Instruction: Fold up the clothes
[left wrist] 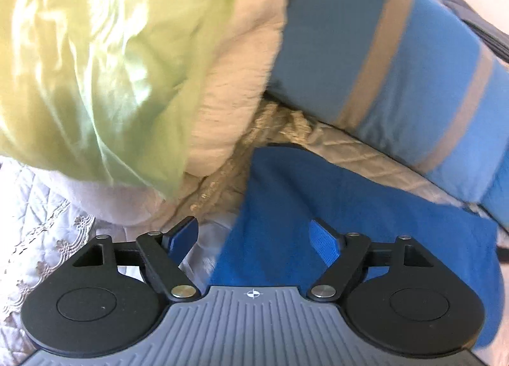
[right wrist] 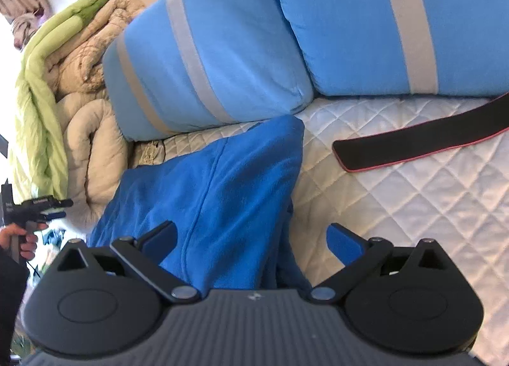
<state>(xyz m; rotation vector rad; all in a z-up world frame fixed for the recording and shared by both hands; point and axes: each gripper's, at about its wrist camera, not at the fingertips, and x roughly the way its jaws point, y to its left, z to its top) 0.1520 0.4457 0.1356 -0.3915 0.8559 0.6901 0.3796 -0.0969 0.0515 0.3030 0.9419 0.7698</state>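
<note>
Both claws stand apart and hold nothing. Between the spread fingers of the right claw [right wrist: 251, 237] lies the blue fleece garment [right wrist: 216, 188], but the pads do not press on it; it spreads forward from this claw on the quilted bed cover [right wrist: 413, 207], up to the nearer striped blue pillow [right wrist: 197, 64]. A second striped pillow [right wrist: 366, 22] is farther ahead and to the right. Ahead to the right of this claw, well apart from the garment, lies a black strap with a red edge [right wrist: 413, 146].

The left claw [left wrist: 254, 235] is also wide open, with the same garment [left wrist: 350, 207] under its right finger and ahead of it. Ahead to its left is a heap of green cloth [left wrist: 79, 64] and a beige quilt [left wrist: 235, 79].

In my judgement the garment is partly folded and now released. The risk is this: the fleece looks thick and springy, so a fold may open again without pressure. If a claw closes too deep, it may also catch the bed cover under the fleece and drag it. The left claw is near the green and beige heap, so a careless move could pull that cloth into the fold.
</note>
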